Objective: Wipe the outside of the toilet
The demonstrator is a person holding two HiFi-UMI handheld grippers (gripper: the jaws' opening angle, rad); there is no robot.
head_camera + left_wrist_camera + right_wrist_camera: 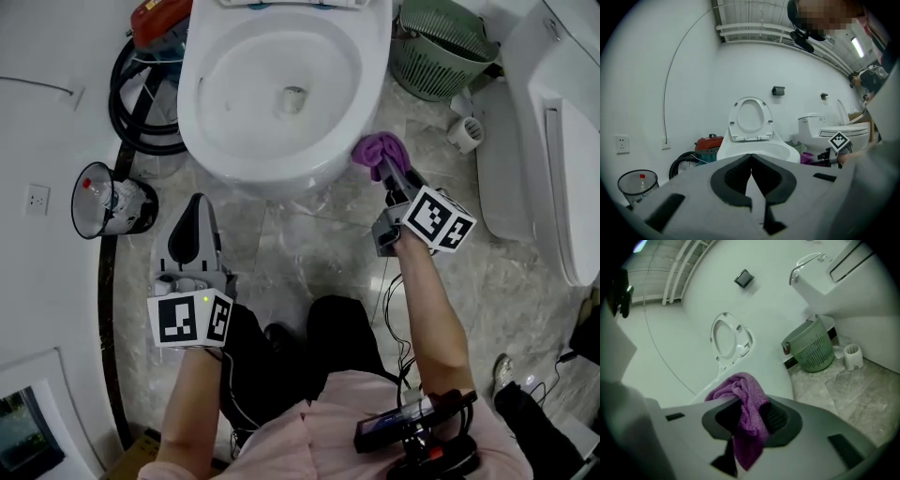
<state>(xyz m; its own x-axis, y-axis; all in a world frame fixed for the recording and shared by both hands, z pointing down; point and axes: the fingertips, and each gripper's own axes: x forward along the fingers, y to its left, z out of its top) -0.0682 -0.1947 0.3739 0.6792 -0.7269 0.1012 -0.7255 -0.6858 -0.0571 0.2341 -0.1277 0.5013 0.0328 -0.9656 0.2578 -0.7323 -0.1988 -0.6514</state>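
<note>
Jaws of the left gripper (pixel 192 220) are clenched on nothing, just off the toilet (pixel 200 131) at its front left edge. The right gripper (pixel 386 173) clamps the purple cloth (pixel 379 150) against the bowl's front right outside. Wiping appears under way; the front and left flank are judged outstanding.

Toilet (pixel 281 94): plain white. Cloth (pixel 379 148), at the bowl's four o'clock, in my right tongs (pixel 382 167): purple. Basket (pixel 441 47), one o'clock: pale green, slatted. Floor (pixel 309 244): grey-beige, marble-veined. Hose (pixel 127 112), ten o'clock: black. Marker cube (pixel 438 218) on my right tongs: black squares on white.
</note>
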